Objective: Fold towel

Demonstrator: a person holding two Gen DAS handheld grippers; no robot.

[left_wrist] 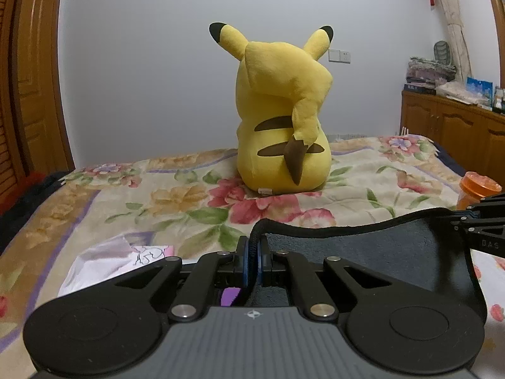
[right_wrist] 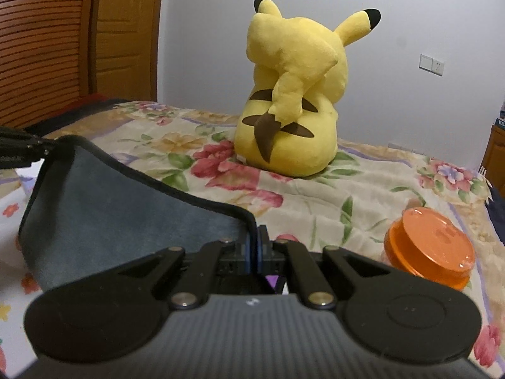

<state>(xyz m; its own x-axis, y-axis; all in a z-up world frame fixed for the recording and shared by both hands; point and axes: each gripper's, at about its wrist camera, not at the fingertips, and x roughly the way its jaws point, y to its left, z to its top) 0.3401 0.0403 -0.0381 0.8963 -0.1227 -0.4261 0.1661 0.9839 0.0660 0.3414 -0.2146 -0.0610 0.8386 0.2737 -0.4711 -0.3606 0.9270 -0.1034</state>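
A dark grey towel point(left_wrist: 363, 249) with a black hem hangs between both grippers above the floral bedspread point(left_wrist: 176, 202). My left gripper point(left_wrist: 252, 246) is shut on the towel's left corner. My right gripper point(right_wrist: 254, 243) is shut on the towel's other corner; the towel point(right_wrist: 120, 208) sags to the left of it. The right gripper also shows at the right edge of the left wrist view point(left_wrist: 473, 221), and the left gripper at the left edge of the right wrist view point(right_wrist: 22, 151). The lower part of the towel is hidden behind the gripper bodies.
A yellow Pikachu plush point(left_wrist: 281, 110) sits on the bed ahead, back turned. An orange-lidded jar point(right_wrist: 429, 246) lies on the bedspread at the right. A white paper point(left_wrist: 104, 262) lies at the left. A wooden cabinet point(left_wrist: 451, 126) stands at the far right, and a wooden door point(right_wrist: 79, 38) at the left.
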